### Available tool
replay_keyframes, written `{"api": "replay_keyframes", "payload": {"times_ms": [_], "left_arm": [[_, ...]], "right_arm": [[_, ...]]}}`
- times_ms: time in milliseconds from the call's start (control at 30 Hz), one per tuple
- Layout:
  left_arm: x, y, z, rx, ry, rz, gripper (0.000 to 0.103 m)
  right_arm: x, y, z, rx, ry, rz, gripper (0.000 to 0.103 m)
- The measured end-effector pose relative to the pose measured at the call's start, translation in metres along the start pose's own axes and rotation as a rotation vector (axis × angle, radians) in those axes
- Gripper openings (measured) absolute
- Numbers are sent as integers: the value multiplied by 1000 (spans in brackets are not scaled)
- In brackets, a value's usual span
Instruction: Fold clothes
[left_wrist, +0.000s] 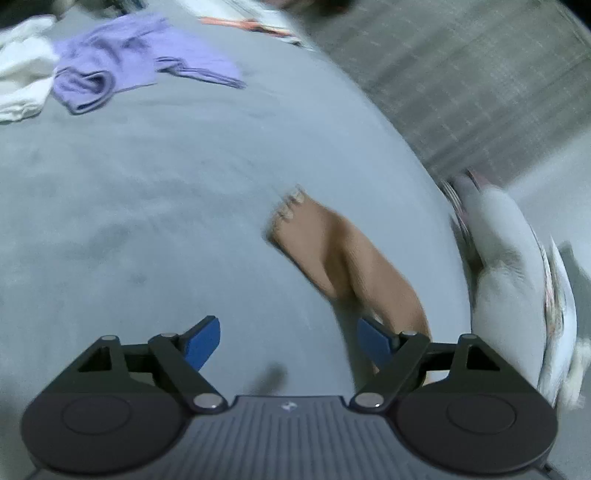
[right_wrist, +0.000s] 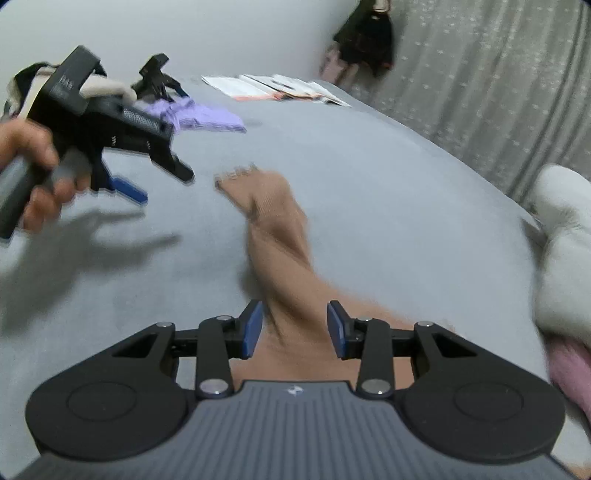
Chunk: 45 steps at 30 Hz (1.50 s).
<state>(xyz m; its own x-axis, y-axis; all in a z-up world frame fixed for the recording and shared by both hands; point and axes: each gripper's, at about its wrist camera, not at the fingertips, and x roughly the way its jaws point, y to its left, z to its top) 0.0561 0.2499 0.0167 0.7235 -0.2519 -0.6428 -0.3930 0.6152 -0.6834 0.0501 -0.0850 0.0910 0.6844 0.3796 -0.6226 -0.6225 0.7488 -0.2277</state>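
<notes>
The left gripper (left_wrist: 288, 343) has its blue-padded jaws spread wide over bare sheet, pinching nothing; the near end of a long tan knitted garment (left_wrist: 343, 254) passes just behind its right-hand pad. In the right wrist view that same left gripper (right_wrist: 127, 190) appears at the left, tilted downward above the bed, with a bare hand (right_wrist: 35, 173) wrapped round its black handle and its shadow falling on the sheet below it. The right gripper (right_wrist: 295, 328) points down at a slant with its blue pads parted about halfway, and the tan knitted garment (right_wrist: 277, 236) runs up between them without either pad visibly pressing on it, so it lies loose on the bed. The garment stretches away from the right gripper in a twisted strip, ending in a pale patterned edge further out on the grey bed sheet (right_wrist: 369, 177). Both views are blurred. Beyond, near the far side of the bed, lies a crumpled lilac garment (left_wrist: 129, 55), with a white cloth (left_wrist: 22, 74) touching its left edge. At the far edge of the bed rest some flat white and orange papers (right_wrist: 277, 86). To the right, by the bed's edge, sits a bulky pale fluffy bundle (right_wrist: 561, 243) with something pink under it. A grey patterned curtain (right_wrist: 498, 81) hangs behind, and a dark garment (right_wrist: 364, 40) hangs by the wall.
</notes>
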Motion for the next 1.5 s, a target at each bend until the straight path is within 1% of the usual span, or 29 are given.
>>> {"api": "replay_keyframes", "payload": {"times_ms": [33,67,100,167,200,233,300,333,400,433,467,500,567,600,667,767,800,833,867,900,967,1067,1167,1200,1300,1333,1367,1433,1500], "left_arm": [[10,5,10,-16,28,-24,93],[20,10,20,-31,55,-46,94],[27,14,27,-43,56,-65,95],[39,22,39,-67,43,-111,98],[41,23,41,-70,40,-125,102],[46,20,42,-53,40,-141,102],[52,9,40,26,57,-157,102],[55,5,38,50,66,-160,102],[58,-1,33,88,74,-160,102],[59,-4,30,102,74,-157,102],[60,-6,28,106,75,-158,102],[61,-7,26,105,74,-162,102],[63,-19,19,137,65,-180,93],[67,-27,14,179,68,-173,89],[75,-41,3,267,76,-156,86],[89,-42,2,239,42,-143,74],[92,-41,5,229,33,-146,64],[97,-41,6,226,23,-138,42],[102,-42,6,224,12,-129,25],[105,-42,5,223,12,-117,14],[106,-43,4,206,-12,-109,12],[96,-48,1,219,-68,-106,11],[72,-46,5,182,-142,-90,9],[66,-45,6,180,-160,-86,9],[23,-49,11,215,-254,-54,5],[-1,-51,10,218,-289,-39,5],[-23,-48,9,217,-322,-36,5],[-58,-48,-1,266,-378,-49,5],[-71,-51,-8,330,-359,-24,5]], "right_arm": [[23,3,16,10,-5,-10,41],[32,4,21,10,-8,-28,41],[46,5,27,16,-2,-57,41],[67,1,28,41,26,-64,36],[76,-4,27,53,57,-56,28],[84,-10,26,66,86,-48,6],[84,-43,26,230,40,-108,6],[81,-50,23,265,30,-106,5],[78,-75,21,408,0,-83,5],[81,-79,21,409,17,-98,5],[86,-78,20,364,49,-169,5],[87,-79,17,373,62,-202,5],[88,-92,6,461,76,-198,5],[87,-95,2,480,75,-187,5],[84,-98,-7,511,69,-153,7],[66,-95,-17,548,36,-160,13],[56,-93,-23,571,12,-150,16],[40,-90,-31,607,-17,-115,20],[31,-91,-36,620,-30,-96,21],[21,-85,-43,610,-44,-84,21],[3,-73,-56,589,-73,-60,21],[-7,-73,-66,578,-67,-70,21],[-11,-78,-79,629,-58,-69,21],[-16,-76,-85,647,-72,-42,21],[-11,-68,-85,611,-73,-9,21],[-8,-67,-85,610,-68,-5,21],[-5,-67,-85,613,-63,-2,21],[12,-69,-86,650,-40,2,21],[22,-69,-87,675,-25,0,21]]}}
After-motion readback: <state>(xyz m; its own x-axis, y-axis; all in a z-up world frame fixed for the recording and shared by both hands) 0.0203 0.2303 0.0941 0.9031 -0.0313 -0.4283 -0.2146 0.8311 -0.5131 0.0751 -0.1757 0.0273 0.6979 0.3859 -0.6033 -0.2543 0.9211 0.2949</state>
